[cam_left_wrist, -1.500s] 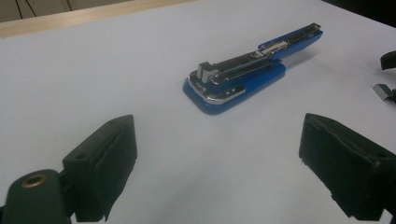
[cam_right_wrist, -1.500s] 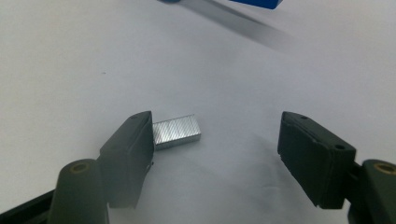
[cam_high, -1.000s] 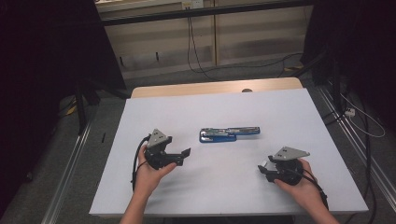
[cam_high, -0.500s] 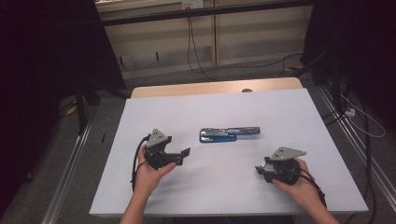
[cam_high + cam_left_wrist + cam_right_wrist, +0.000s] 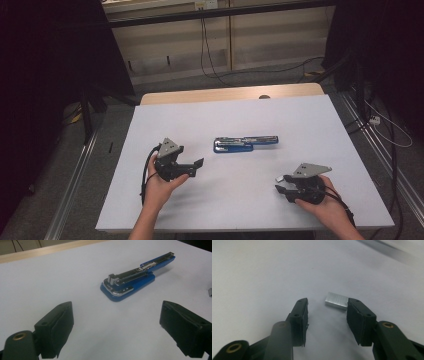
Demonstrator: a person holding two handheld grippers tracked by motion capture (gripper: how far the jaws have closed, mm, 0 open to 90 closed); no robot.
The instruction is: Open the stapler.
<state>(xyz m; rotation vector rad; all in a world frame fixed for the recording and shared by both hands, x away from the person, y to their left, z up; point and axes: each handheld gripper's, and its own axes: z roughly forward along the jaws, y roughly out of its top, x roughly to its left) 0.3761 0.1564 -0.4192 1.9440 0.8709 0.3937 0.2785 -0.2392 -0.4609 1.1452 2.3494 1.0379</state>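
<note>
A blue stapler (image 5: 245,143) lies swung open flat in the middle of the white table (image 5: 225,115); the left gripper view shows it (image 5: 130,282) just beyond the jaws. My left gripper (image 5: 196,167) (image 5: 116,307) rests on the table to its left, open wide and holding nothing. Near the front right, my right gripper (image 5: 279,184) (image 5: 327,302) points at a small silver strip of staples (image 5: 336,300) (image 5: 283,177). Its jaws have just been closing. The strip lies at their tips, against the right-hand pad; the other pad stands apart from it.
The table's wooden far edge (image 5: 225,94) has a small round hole. Cables (image 5: 385,130) run over the floor to the right and behind. Dark metal frames (image 5: 90,115) stand at both sides.
The right gripper's jaws have drawn a little closer together around the staple strip. The left gripper and the stapler have kept still.
</note>
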